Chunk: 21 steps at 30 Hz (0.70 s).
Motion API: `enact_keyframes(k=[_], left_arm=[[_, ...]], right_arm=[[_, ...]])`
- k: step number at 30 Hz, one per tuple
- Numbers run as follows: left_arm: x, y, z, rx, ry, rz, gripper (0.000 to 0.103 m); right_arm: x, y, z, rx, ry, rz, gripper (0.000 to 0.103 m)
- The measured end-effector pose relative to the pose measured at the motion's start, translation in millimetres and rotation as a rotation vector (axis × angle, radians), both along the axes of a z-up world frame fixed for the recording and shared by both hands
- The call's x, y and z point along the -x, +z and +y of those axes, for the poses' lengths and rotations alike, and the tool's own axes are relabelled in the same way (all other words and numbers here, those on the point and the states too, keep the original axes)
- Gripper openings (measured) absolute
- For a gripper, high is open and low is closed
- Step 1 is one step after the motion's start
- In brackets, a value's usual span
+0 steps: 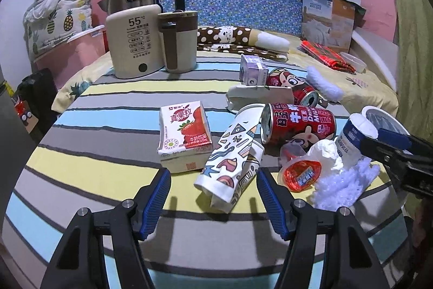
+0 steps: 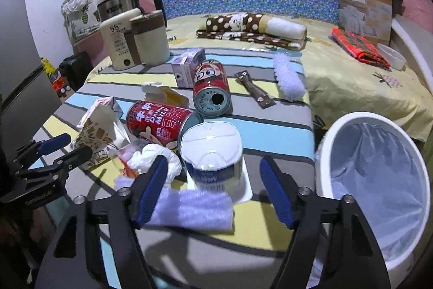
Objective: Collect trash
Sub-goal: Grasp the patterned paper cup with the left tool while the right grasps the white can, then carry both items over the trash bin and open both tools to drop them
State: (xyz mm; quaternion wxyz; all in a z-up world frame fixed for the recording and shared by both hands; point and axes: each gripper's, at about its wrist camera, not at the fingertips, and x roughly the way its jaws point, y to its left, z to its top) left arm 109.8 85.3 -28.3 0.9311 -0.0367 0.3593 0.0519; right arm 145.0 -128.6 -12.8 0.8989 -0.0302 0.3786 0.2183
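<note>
Barely started: your bin looks empty. Both tongs, left and right, are released; cup ahead, cans beyond.

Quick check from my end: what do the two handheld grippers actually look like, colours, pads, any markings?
Both match: the left gripper and right gripper have angular black frames with cut-out windows and silver round bolts at the pivots. Their fingers carry ribbed blue pads on the inner faces. Seen from the right wrist view, the left unit's black body bears small white lettering, too blurred to read. No cables or sleeves show.
</note>
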Motion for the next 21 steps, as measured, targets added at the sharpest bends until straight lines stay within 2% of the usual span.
enact_keyframes(k=[2,3,5,6,12,14,21], left_arm=[[-3,-1,-2,-0.002,-0.015,0.007,0.055],[-4,-2,-3,-0.005,-0.021,0.011,0.053],[-7,-4,-4,-0.004,-0.028,0.021,0.037],[-8,-5,-4,0.003,-0.032,0.026,0.033],[-5,-1,-4,0.01,-0.021,0.014,0.03],[-2,4,-4,0.005,-0.011,0.004,0.024],[7,17,-6,0.006,0.004,-0.021,0.024]], right_arm=[[-1,-1,0,-0.001,0.005,0.008,0.052],[0,-1,0,-0.002,0.013,0.01,0.051],[-2,2,1,0.002,0.015,0.006,0.051],[-2,3,0,0.0,0.018,0.002,0.051],[-3,15,-10,-0.017,0.006,-0.032,0.05],[-5,20,-13,-0.025,-0.005,-0.047,0.05],[-7,32,-26,-0.051,-0.037,-0.085,0.05]])
